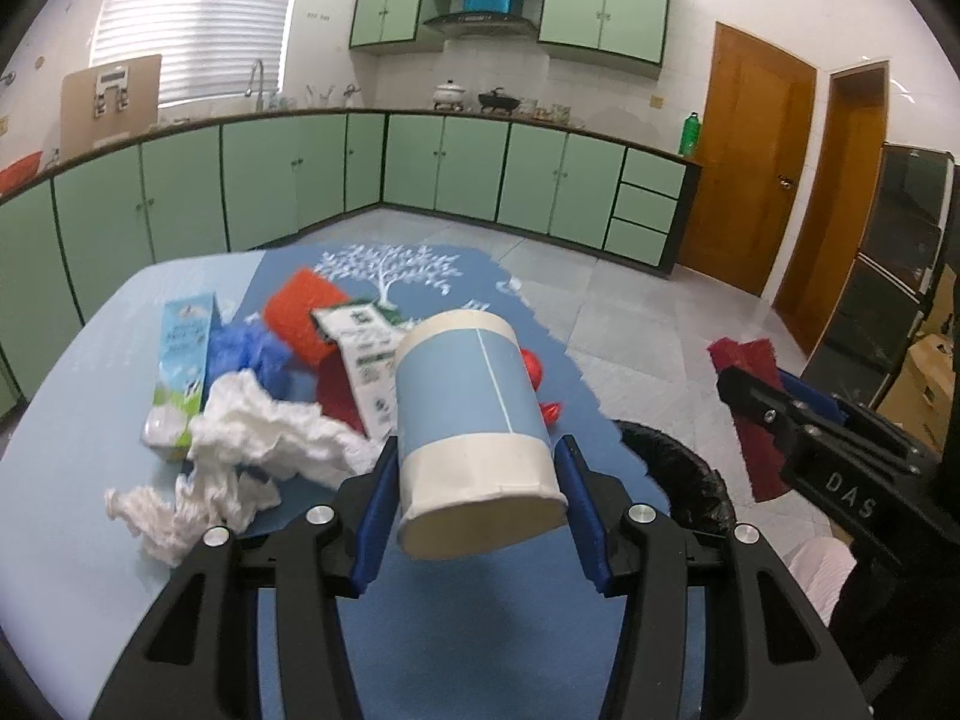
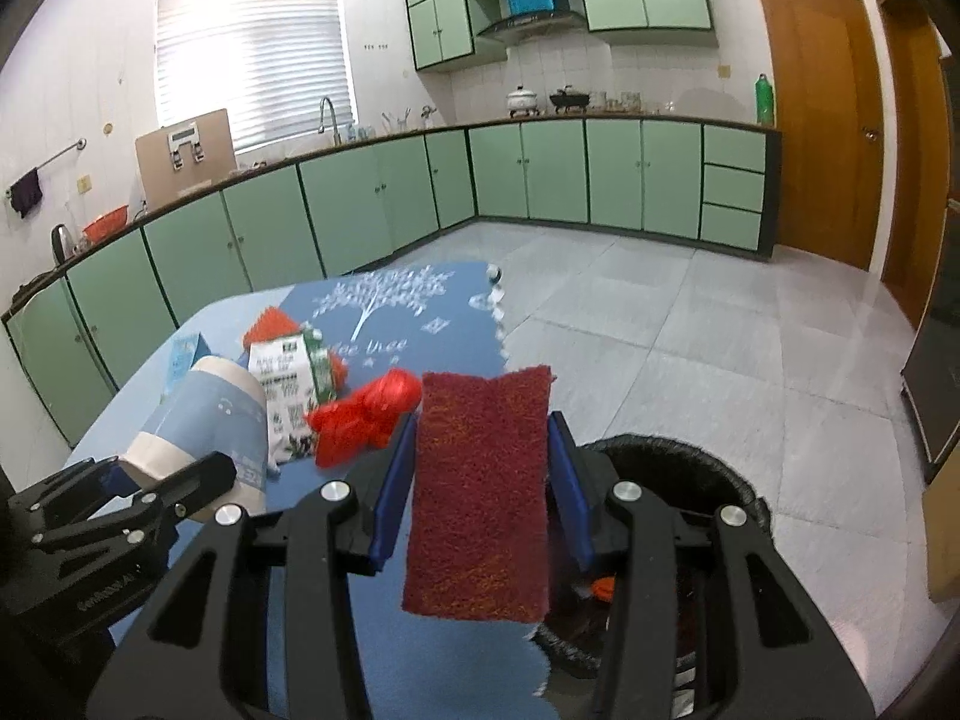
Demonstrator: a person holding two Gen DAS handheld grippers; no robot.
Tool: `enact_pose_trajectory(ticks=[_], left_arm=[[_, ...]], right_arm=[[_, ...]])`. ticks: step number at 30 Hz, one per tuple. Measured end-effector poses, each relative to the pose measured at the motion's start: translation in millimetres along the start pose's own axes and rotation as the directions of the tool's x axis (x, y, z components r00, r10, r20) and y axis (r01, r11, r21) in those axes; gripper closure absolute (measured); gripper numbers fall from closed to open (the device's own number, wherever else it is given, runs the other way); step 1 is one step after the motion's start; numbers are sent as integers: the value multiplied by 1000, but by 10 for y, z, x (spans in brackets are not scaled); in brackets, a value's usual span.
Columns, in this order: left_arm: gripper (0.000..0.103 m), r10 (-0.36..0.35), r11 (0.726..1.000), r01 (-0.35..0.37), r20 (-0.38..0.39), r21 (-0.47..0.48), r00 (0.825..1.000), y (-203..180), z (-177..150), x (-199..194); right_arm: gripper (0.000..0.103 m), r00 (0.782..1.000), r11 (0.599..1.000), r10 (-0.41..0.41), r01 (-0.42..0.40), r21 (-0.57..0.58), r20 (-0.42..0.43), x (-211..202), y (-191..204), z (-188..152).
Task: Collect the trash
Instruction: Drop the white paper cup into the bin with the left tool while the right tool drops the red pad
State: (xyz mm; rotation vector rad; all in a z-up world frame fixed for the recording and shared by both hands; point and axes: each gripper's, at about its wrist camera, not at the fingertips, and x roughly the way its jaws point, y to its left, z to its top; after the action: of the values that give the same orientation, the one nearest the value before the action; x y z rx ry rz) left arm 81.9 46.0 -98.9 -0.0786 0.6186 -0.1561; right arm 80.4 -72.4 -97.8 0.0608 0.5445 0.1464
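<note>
Kitchen table (image 1: pixel 78 540), left claw (image 1: pixel 474 501) gripping cup (image 1: pixel 468 414)

Blue-and-cream paper cup (image 1: pixel 474 420), dark red scouring pad (image 2: pixel 480 492), white-tree-patterned blue mat (image 2: pixel 420 312)

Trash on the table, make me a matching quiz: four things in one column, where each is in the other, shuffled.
Things:
1. paper cup
2. red scouring pad
3. milk carton
4. white tissue

Places:
A. lying on the table at the far left
B. between the right gripper's jaws
C. crumpled beside the carton
D. between the left gripper's jaws

Pairs: 1-D, 2-B, 3-A, 4-C
</note>
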Motion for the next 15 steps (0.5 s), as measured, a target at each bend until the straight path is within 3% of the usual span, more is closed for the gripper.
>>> enact_pose_trajectory(ticks=[15], left_arm=[[52, -105, 993, 102, 54, 64, 993, -472, 399, 182]], right_arm=[[61, 992, 995, -100, 98, 23, 71, -222, -475, 261]])
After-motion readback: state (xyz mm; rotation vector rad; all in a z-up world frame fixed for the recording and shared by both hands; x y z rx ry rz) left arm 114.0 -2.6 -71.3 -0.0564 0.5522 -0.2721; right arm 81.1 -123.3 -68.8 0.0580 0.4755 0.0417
